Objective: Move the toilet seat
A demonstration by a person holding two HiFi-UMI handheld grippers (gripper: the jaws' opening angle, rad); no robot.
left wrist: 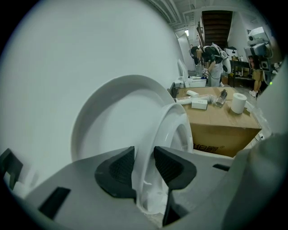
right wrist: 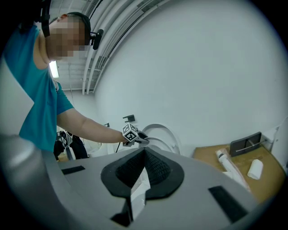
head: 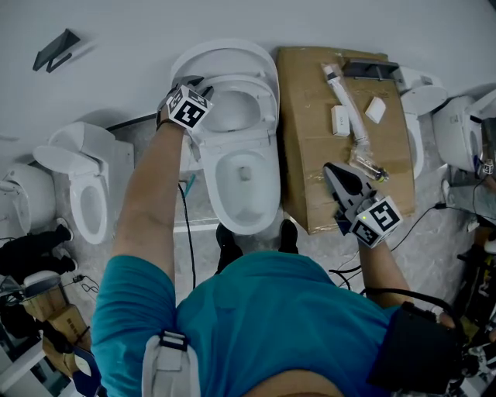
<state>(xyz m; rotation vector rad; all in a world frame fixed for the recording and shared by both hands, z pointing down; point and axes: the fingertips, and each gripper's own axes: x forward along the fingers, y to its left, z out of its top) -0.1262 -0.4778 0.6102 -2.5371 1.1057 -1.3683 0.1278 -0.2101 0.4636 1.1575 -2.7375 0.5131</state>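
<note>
The person stands right over the toilet bowl [head: 244,182]. The toilet seat [left wrist: 168,123] is hinged at the bowl's back edge and stands partly lifted, just in front of the lid [left wrist: 108,117], which is up by the wall [head: 232,19]. The left gripper [head: 194,87] reaches to the seat's left rim near that back edge. Its jaws are clamped on the ring, one pad on each face, which I take to be the sensible hold for swinging a thin rim about its hinge. The right gripper [head: 332,172] has no part in this. Its jaws are pressed together with nothing between them, and it hangs off to the side over the near right corner of the cardboard box [head: 310,155], probably just to keep out of the way. A white hose [head: 345,97] and a few small white parts lie toward the far edge of the box top. From where I look, the hinge itself is hidden behind the left gripper and its marker cube. Seen from so steeply above, I cannot tell how far the seat leans. The front foot of the bowl is hidden by the person's body. A pale strip shows below the right gripper's pads, and I cannot make out what it is.
</note>
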